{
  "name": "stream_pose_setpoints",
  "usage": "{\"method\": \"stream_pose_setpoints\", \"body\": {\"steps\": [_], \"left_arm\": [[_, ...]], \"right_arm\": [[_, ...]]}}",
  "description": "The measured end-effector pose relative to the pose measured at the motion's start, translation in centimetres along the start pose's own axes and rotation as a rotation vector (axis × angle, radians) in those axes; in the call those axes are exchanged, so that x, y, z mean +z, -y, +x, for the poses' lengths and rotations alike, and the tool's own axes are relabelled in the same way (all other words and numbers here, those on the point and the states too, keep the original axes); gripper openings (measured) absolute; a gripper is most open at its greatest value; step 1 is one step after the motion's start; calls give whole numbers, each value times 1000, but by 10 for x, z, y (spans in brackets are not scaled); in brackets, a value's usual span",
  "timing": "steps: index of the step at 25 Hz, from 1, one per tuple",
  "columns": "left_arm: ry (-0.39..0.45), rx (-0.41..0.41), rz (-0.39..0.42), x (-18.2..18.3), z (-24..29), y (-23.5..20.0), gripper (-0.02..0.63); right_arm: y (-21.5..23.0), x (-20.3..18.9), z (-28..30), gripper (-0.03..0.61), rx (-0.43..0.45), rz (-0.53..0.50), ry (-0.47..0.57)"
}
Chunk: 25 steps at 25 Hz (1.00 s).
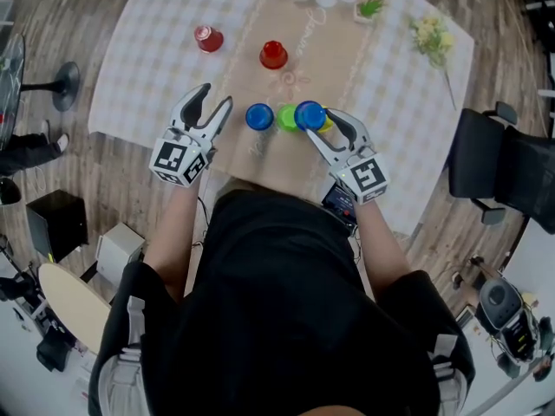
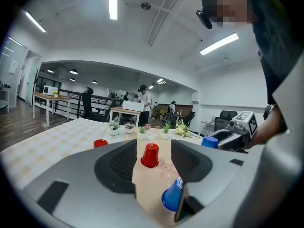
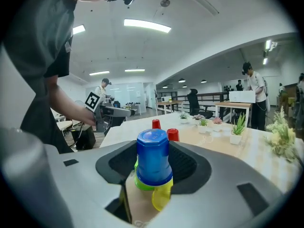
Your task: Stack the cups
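Note:
My right gripper is shut on an upside-down blue cup. That cup sits over a green cup, and a yellow cup leans below it. A second blue cup stands just left of the green one, off the right fingertip of my left gripper. The left gripper is open with nothing between its fingers. Two red cups stand farther up the table.
The table has a checked cloth and a tan runner. Small potted plants and a bunch of yellow flowers sit at its far side. A black chair stands at the right, a stool base at the left.

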<state>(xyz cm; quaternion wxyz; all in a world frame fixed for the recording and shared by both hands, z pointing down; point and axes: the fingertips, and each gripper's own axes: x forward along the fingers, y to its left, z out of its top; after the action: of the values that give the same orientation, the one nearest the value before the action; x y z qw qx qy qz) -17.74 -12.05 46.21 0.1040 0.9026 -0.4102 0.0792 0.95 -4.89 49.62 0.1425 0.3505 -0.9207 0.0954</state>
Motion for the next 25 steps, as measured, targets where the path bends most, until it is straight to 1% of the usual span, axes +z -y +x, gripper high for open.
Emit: {"method": "stream_pose_setpoints", "body": {"steps": [3, 5, 11, 15, 17, 19, 23, 25], "left_arm": [[-2, -1, 2, 1, -1, 4, 225], [1, -3, 6, 3, 0, 6, 225], [9, 4, 7, 8, -2, 9, 225], [19, 4, 10, 13, 2, 14, 225], [21, 2, 18, 16, 4, 16, 225], [22, -1, 24, 19, 7, 18, 225], [7, -11, 45, 23, 19, 14, 225], [-9, -21, 48, 23, 28, 11, 227]], "right_arm": [[-6, -6, 2, 216, 16, 1, -10], [-7, -5, 3, 216, 21, -16, -8], [-3, -6, 4, 225, 15, -35, -34], [-3, -3, 0, 258, 30, -19, -23], [-1, 6, -6, 265, 25, 0, 9], [5, 18, -16, 265, 9, 18, 64], [31, 48, -38, 262, -69, 75, 189], [47, 56, -47, 259, -102, 95, 246]]}}
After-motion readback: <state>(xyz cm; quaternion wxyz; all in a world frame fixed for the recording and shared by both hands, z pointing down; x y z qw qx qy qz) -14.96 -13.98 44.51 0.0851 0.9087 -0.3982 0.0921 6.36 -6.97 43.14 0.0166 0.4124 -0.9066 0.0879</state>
